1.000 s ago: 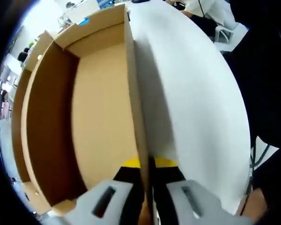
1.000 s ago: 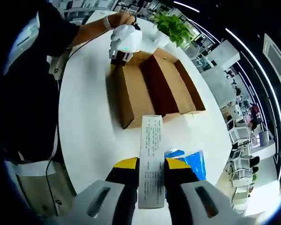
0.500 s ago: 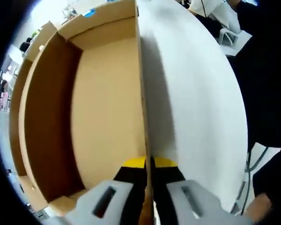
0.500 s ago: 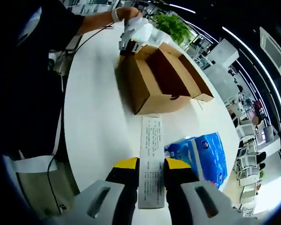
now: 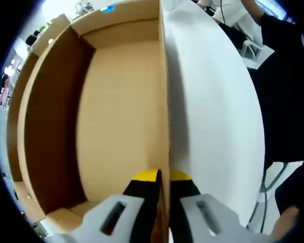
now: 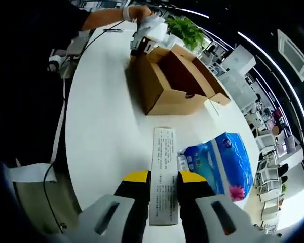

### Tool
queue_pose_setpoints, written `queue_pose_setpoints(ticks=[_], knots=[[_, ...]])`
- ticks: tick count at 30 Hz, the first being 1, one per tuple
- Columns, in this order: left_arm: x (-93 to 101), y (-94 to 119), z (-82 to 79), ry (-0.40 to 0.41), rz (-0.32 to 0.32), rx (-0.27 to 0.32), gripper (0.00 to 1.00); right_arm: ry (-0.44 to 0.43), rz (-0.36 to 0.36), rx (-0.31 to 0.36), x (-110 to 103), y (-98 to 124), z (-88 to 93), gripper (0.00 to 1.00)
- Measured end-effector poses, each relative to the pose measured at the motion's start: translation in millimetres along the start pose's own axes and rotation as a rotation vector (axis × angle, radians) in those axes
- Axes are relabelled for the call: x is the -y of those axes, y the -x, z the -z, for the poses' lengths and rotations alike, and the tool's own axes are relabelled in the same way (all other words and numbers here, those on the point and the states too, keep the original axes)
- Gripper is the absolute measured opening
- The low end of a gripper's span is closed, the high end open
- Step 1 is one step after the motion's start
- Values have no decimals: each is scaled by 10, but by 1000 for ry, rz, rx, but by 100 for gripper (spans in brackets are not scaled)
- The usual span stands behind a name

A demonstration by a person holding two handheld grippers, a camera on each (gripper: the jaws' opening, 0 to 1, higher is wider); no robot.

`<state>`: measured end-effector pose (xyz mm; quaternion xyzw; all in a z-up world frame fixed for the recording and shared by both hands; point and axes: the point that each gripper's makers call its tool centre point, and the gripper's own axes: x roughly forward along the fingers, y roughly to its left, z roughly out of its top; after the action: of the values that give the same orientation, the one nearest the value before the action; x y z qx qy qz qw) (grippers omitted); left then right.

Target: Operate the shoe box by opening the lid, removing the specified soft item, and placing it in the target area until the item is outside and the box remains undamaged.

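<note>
The open brown cardboard shoe box (image 5: 116,101) lies on the white table (image 5: 213,111) with its inside bare. My left gripper (image 5: 162,177) is shut on the box's near side wall, whose thin edge runs up between the jaws. In the right gripper view the box (image 6: 164,96) stands at the far end, with the left gripper (image 6: 142,38) at its far corner. My right gripper (image 6: 163,177) is shut on a white printed paper strip (image 6: 163,152). A soft blue pack with a pink flower (image 6: 220,164) lies just right of the strip, outside the box.
A person's hand (image 6: 137,11) holds the left gripper, with a dark sleeve along the table's left edge. A green potted plant (image 6: 187,30) stands behind the box. Bare white table (image 6: 101,116) stretches left of the box and strip.
The left gripper stays shut on the box wall. The right gripper's view has pulled back from the box, and more of the blue pack shows beside the strip.
</note>
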<state>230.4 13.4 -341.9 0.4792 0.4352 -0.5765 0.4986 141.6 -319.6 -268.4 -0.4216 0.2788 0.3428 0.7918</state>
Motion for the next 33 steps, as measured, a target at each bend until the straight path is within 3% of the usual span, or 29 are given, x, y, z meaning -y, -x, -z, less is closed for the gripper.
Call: queue_pose_setpoints(ticks=[9, 18, 33], knots=[[30, 0, 0, 23, 1, -2, 2, -3, -38, 55, -79, -155, -7, 20], [43, 2, -10, 25, -4, 6, 2, 32, -24, 16, -63, -262, 52, 20], [19, -8, 10, 22, -4, 3, 2, 27, -33, 28, -115, -282, 15, 20]])
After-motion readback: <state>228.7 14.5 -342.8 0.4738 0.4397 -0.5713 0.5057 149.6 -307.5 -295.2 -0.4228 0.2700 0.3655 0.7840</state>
